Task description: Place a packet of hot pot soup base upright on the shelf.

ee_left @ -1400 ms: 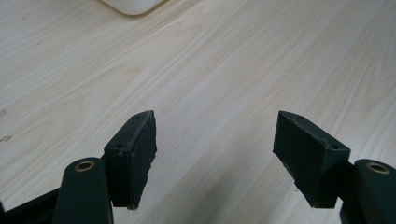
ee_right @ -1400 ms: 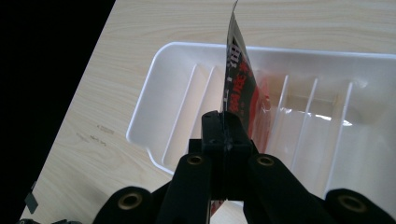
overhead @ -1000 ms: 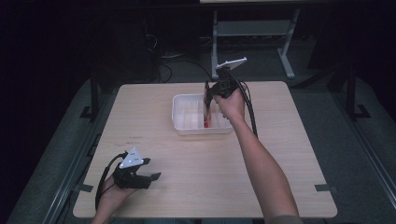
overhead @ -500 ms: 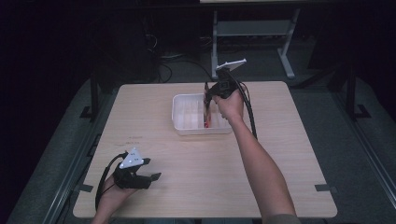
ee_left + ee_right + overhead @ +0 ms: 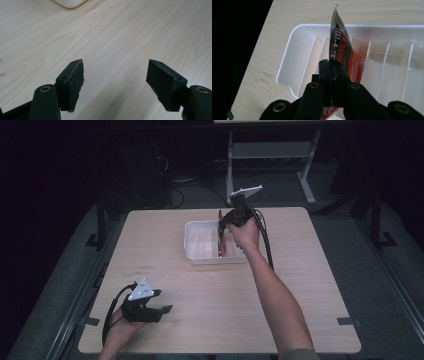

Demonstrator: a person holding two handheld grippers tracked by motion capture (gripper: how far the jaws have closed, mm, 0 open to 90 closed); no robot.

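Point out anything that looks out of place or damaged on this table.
Nothing stands out. The right tool is shut on a red packet over the white divided tray, which sits square and intact. The left tool is open over bare table.

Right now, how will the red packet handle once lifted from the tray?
The packet is thin, glossy film, so probably light, floppy and a bit slippery. It stands edge-up, pinched by the right gripper, and likely sags or twists once clear of the tray.

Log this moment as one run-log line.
right gripper: shut on red packet, over white divided tray | left gripper: open, holding nothing, over bare wooden table near front left corner
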